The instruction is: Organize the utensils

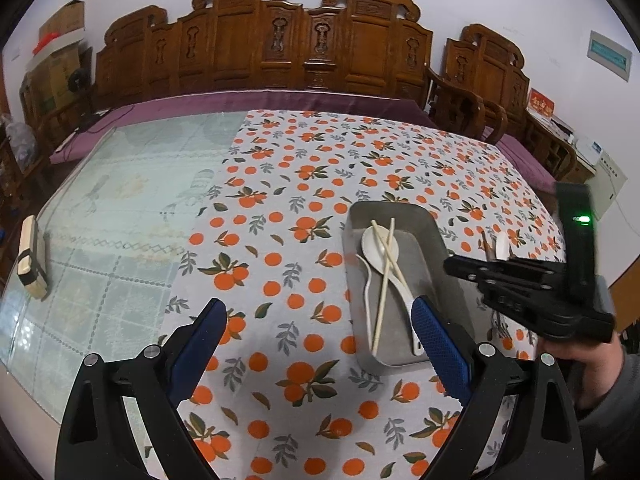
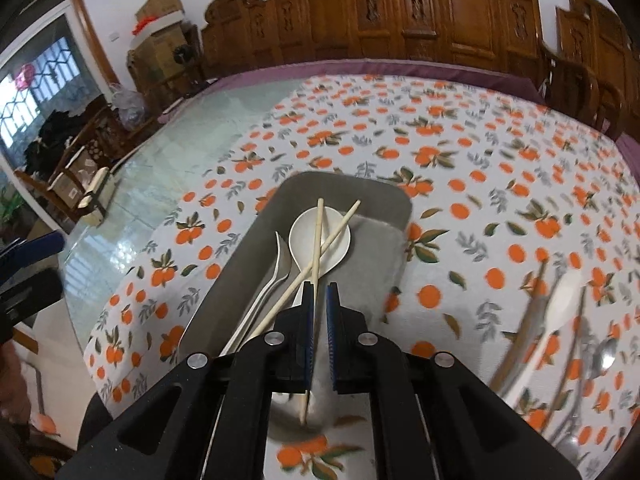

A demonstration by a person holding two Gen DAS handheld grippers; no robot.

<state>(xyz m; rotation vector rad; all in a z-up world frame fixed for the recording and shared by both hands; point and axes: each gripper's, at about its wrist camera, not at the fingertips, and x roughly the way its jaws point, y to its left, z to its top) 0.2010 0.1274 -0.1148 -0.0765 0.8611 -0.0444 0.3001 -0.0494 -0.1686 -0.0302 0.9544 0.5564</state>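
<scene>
Right wrist | loose utensils (image 2: pixel 560 320) right of tray (image 2: pixel 380 196) | chairs (image 2: pixel 400 8) behind

- Table (image 1: pixel 120 208): glass top, with an orange-print cloth (image 1: pixel 304 184) covering its right part.
- Grey tray (image 1: pixel 434 248) lies on the cloth.
- Loose utensils (image 2: pixel 560 312) lie on the cloth at the tray's 3 o'clock, blurred.
- A wooden block (image 1: pixel 32 256) sits on the bare glass, at the tray's 9 o'clock.

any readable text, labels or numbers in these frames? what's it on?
None readable.
Red sign with gold characters at the wall: too blurred.
Framed wall panel: too small.
White appliance label: too small.
Cardboard boxes: no legible print.
</scene>
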